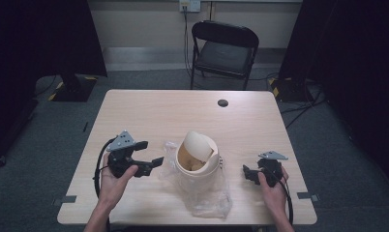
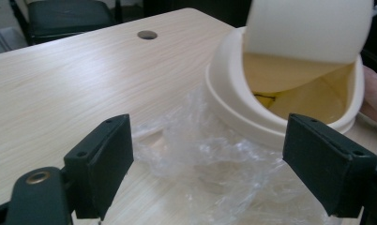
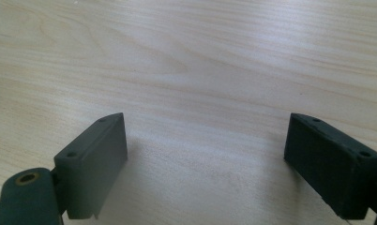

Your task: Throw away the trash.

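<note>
Standing near the table's (image 1: 134,116) front middle, the small cream bin (image 1: 196,166) had its swing lid (image 1: 198,144) tipped open, with a clear plastic bag (image 1: 209,195) crumpled around its base rather than fitted inside. Lining it looked not yet done. The left gripper (image 1: 153,153), just beside the bag, was spread wide and empty; the right gripper (image 1: 248,173), apart from the bin, gaped empty too.

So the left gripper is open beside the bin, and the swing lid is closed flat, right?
Not quite. The left gripper is open beside the bin, but the lid is tipped open, not flat; the left gripper view shows the bin's inside under it.
</note>
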`<state>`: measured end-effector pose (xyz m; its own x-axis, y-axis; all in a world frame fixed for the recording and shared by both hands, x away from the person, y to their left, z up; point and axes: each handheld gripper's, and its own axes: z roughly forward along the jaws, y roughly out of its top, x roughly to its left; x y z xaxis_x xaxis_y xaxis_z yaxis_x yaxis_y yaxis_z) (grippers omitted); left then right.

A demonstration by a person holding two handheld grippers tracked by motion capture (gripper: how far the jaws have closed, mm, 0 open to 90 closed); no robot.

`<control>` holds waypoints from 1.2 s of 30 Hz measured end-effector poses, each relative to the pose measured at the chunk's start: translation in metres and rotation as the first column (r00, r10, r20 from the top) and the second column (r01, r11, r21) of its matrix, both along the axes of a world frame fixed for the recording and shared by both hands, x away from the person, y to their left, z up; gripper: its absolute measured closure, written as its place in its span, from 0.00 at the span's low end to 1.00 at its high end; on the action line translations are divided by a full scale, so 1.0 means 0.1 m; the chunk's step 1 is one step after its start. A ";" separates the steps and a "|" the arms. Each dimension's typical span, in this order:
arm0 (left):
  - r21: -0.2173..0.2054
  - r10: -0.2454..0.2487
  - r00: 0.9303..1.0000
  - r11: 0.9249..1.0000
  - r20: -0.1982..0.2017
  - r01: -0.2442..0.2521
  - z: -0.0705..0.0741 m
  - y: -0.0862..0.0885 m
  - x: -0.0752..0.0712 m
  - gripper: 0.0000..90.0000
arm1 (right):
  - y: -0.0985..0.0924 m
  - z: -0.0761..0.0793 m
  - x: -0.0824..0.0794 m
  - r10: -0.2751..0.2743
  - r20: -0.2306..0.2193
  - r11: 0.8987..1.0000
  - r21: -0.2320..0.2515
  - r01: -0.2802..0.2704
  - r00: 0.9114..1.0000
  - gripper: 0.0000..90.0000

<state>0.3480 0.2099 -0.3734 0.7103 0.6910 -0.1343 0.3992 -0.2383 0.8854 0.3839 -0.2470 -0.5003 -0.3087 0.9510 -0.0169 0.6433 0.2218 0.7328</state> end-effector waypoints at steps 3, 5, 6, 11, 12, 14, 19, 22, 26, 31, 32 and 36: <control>-0.021 0.021 1.000 1.000 -0.011 -0.021 -0.04 0.11 0.00 0.18 | 0.00 0.00 0.00 0.000 0.000 1.000 0.000 0.000 1.000 0.14; -0.015 0.043 0.999 0.999 -0.018 -0.044 -0.08 0.18 0.00 0.18 | 0.00 0.00 0.00 0.000 0.000 1.000 0.000 0.000 1.000 0.14; -0.021 0.057 0.998 0.998 -0.029 -0.058 -0.09 0.21 0.00 0.18 | 0.00 0.00 0.00 0.000 0.000 1.000 0.000 0.000 1.000 0.14; 0.004 0.109 0.993 0.994 -0.052 -0.109 -0.18 0.40 -0.02 0.18 | 0.00 0.00 0.00 0.000 0.000 1.000 0.000 0.000 1.000 0.14; 0.015 0.130 0.990 0.992 -0.061 -0.129 -0.20 0.43 -0.02 0.18 | 0.00 0.00 0.00 0.000 0.000 1.000 0.000 0.000 1.000 0.14; 0.029 0.150 0.986 0.988 -0.068 -0.148 -0.23 0.46 -0.03 0.18 | 0.00 0.00 0.00 0.000 0.000 1.000 0.000 0.000 1.000 0.14; 0.064 0.165 0.982 0.985 -0.091 -0.159 -0.34 0.57 -0.05 0.18 | 0.00 0.00 0.00 0.000 0.000 1.000 0.000 0.000 1.000 0.14; 0.063 0.201 0.970 0.979 -0.135 -0.194 -0.49 0.74 -0.03 0.18 | 0.00 0.00 0.00 0.000 0.000 1.000 0.000 0.000 1.000 0.14; 0.065 0.246 0.954 0.969 -0.174 -0.238 -0.65 0.89 -0.01 0.18 | 0.00 0.00 0.00 0.000 0.000 1.000 0.000 0.000 1.000 0.14; 0.107 0.288 0.937 0.957 -0.197 -0.271 -0.79 0.98 0.00 0.18 | 0.00 0.00 0.00 0.000 0.000 1.000 0.000 0.000 1.000 0.14; 0.119 0.296 0.935 0.953 -0.197 -0.277 -0.81 0.99 0.00 0.18 | 0.00 0.00 0.00 0.000 0.000 1.000 0.000 0.000 1.000 0.14; 0.155 0.328 0.918 0.942 -0.222 -0.299 -0.94 1.03 -0.01 0.18 | 0.00 0.00 0.00 0.000 0.000 1.000 0.000 0.000 1.000 0.14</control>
<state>0.3471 0.3128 -0.4674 0.4106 0.8939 -0.1800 0.6678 -0.1603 0.7269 0.3838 -0.2469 -0.5003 -0.3082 0.9512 -0.0164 0.6437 0.2213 0.7326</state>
